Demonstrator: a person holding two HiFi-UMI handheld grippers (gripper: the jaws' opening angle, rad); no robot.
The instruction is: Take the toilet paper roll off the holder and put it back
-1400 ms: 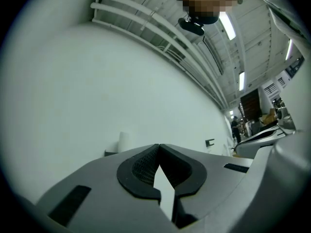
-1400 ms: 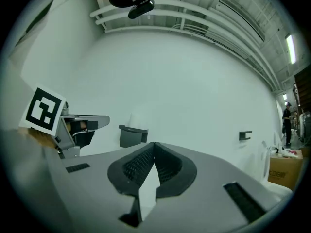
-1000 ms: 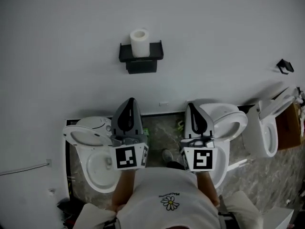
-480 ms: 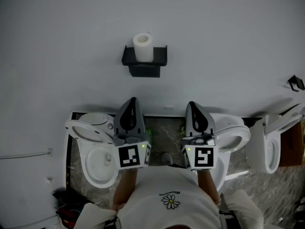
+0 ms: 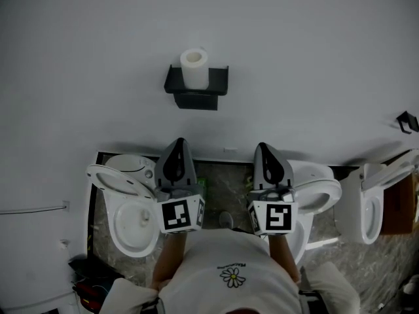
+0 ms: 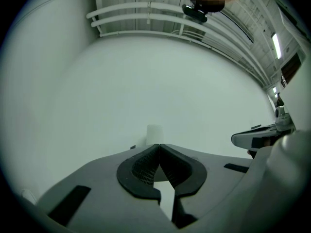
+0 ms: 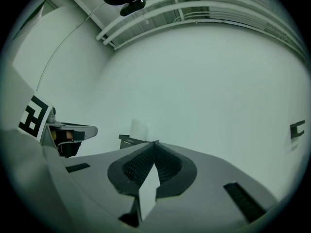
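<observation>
A white toilet paper roll stands upright in a black wall-mounted holder on the pale wall. It shows as a small white cylinder just above the left jaw tips and faintly as a roll beside the holder in the right gripper view. My left gripper and right gripper are both held below the holder, well short of it, pointing at the wall. Both are shut with nothing between the jaws.
Below the grippers stand white toilets: one at the left, one at the right, another further right. A small black bracket is fixed to the wall at far right. The floor is grey marbled tile.
The view has shifted slightly, so the holder and roll sit a little lower and further right than a second ago. Both grippers stay shut and keep their side-by-side pose.
</observation>
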